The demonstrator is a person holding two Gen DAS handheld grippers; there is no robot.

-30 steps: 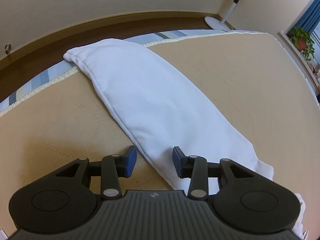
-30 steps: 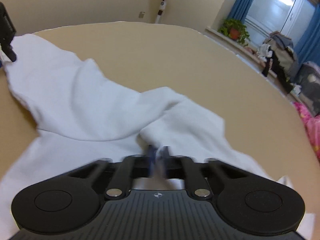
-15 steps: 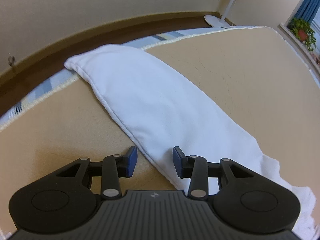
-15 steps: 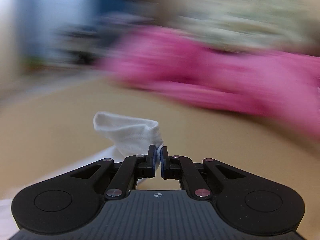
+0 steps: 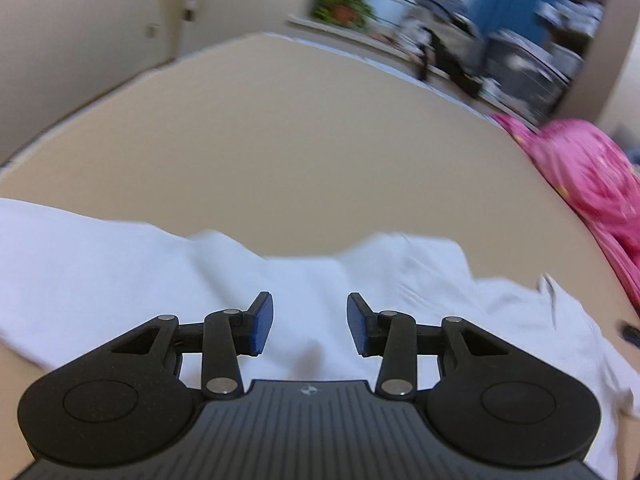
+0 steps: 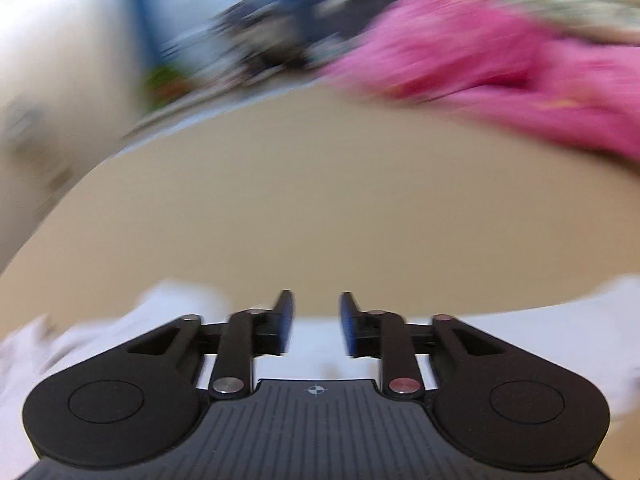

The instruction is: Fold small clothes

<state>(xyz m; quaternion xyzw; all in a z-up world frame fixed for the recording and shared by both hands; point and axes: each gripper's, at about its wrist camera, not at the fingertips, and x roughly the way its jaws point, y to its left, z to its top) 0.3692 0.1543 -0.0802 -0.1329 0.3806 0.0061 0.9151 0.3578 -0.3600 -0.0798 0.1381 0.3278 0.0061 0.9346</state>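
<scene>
A white garment [image 5: 120, 264] lies spread on the tan bed surface [image 5: 300, 148]. In the left wrist view my left gripper [image 5: 310, 322] hangs over its wrinkled middle, jaws apart, nothing between the blue pads. In the blurred right wrist view the same white garment [image 6: 520, 328] lies under and beside my right gripper [image 6: 315, 320]. That gripper's jaws are opening. Its blue pads stand apart, and no cloth is pinched between them.
A pink blanket [image 5: 588, 168] is heaped at the bed's right side and shows again as pink blanket [image 6: 500, 60] in the right wrist view. A potted plant [image 5: 340, 4], blue curtains and piled clothes stand along the far wall.
The right gripper has let go of the white cloth corner it pinched and its jaws have parted. The left gripper swung and rolled from the garment's long folded leg to its crumpled middle.
</scene>
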